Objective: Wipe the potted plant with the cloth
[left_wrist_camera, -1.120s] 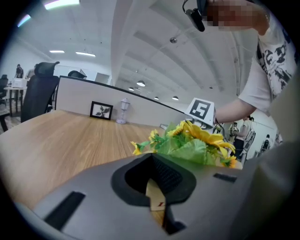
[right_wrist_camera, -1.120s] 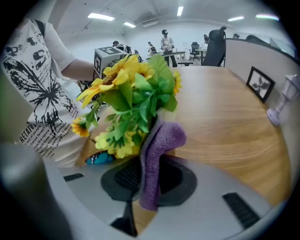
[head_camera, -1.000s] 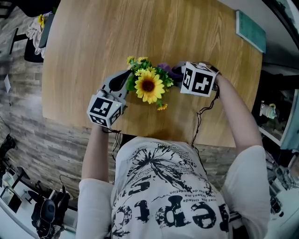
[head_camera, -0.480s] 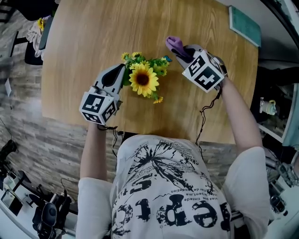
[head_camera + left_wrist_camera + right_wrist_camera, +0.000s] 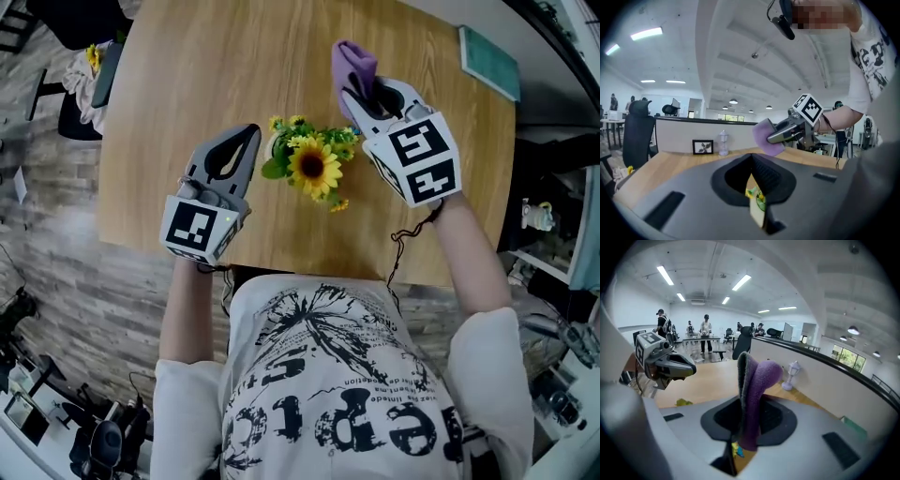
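Both claws have lifted away from the potted plant [image 5: 314,167], which stands on the table [image 5: 187,75] between them; left gripper [image 5: 251,133] clenched empty, right gripper [image 5: 356,97] clamped on the cloth [image 5: 353,64]

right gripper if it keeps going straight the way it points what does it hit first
Probably the bare table beyond the purple cloth it holds; the right gripper tilts down, away from the potted plant.

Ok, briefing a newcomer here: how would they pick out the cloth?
Find the wooden table with the sunflower plant on it. Just beyond the flowers, the right gripper pinches the cloth: the only purple, soft, folded thing there.
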`<state>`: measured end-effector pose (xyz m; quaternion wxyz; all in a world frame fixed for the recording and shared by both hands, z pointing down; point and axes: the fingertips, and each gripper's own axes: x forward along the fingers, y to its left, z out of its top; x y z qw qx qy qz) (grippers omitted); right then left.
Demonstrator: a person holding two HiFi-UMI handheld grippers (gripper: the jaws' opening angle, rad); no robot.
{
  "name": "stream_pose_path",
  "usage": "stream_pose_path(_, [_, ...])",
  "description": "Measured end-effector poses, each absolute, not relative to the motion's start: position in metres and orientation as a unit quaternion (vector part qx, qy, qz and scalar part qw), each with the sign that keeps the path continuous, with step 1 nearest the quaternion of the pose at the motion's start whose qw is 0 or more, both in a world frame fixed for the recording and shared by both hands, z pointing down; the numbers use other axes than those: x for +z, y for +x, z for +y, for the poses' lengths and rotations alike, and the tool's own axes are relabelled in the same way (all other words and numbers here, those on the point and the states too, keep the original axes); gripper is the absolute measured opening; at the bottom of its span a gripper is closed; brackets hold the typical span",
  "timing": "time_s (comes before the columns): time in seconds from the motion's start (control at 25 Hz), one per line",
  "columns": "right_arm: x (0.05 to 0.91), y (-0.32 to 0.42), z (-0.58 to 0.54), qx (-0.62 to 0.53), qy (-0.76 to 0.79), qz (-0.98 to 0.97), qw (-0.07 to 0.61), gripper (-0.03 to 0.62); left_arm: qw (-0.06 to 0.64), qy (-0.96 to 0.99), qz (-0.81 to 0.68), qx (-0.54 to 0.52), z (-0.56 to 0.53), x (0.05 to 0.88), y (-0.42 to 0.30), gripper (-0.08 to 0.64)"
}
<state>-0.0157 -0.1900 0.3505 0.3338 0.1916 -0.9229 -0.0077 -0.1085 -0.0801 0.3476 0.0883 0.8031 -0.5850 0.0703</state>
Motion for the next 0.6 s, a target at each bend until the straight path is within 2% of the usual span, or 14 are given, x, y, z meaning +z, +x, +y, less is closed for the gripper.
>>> stream_pose_path(0.4, [0.31,-0.068,-0.139,0.013,0.299,-0.92,0.254,0.081,0.044,0.857,-0.511,0.058,-0.075,0.298,-0.16,0.003])
stream_pose_path(0.6, [0.326,-0.107,-0.108,0.053,0.321,-0.918,0.224,0.081,0.045,0.868,-0.491,0.058,-0.067,0.3,-0.195,0.003])
